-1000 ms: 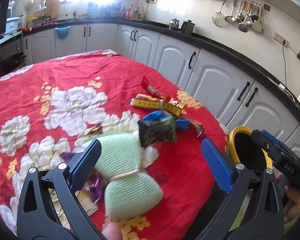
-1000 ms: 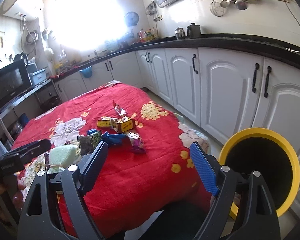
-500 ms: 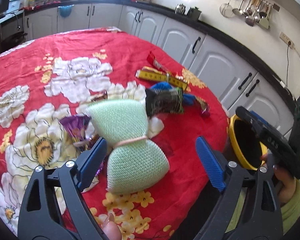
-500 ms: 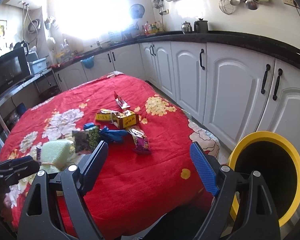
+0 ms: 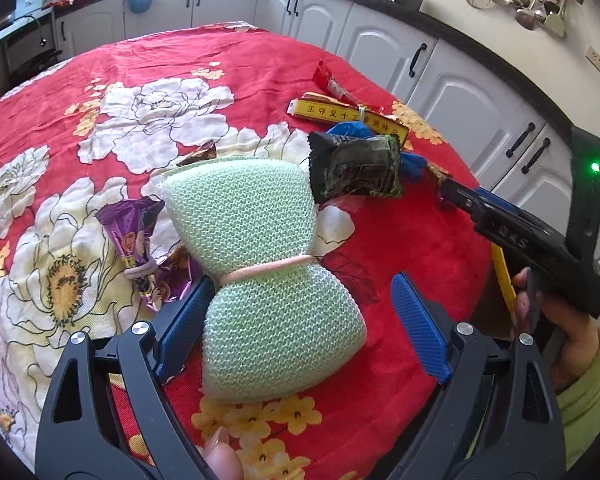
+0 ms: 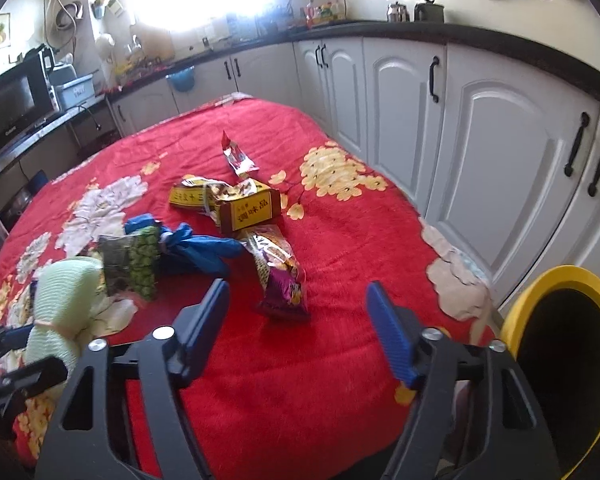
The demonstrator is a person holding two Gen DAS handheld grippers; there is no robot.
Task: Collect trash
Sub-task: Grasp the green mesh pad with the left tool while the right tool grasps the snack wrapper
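Observation:
A pale green mesh sponge [image 5: 260,248], tied at its waist with a pink band, lies on the red flowered cloth [image 5: 140,64]. My left gripper [image 5: 300,292] is open around the sponge's near half. Its left pad sits beside the waist and the right pad stands apart. My right gripper [image 6: 298,292] hangs just before a purple and yellow snack wrapper [image 6: 280,276]. Its jaws are closing and the wrapper's near end lies between the tips, untouched. Farther off lie a dark green packet [image 6: 132,264], a blue glove [image 6: 204,244], a yellow box [image 6: 252,210] and a red wrapper [image 6: 236,156].
A yellow-rimmed bin [image 6: 560,280] stands on the floor off the table's right edge. White cabinets [image 6: 500,152] run close behind it. A purple foil wrapper [image 5: 132,228] lies left of the sponge. A person's hand in a green sleeve [image 5: 580,380] holds the right gripper.
The left gripper sank onto the sponge and its jaws narrowed a little. The right gripper swung from the bin side in over the table toward the purple wrapper, its jaws now narrower.

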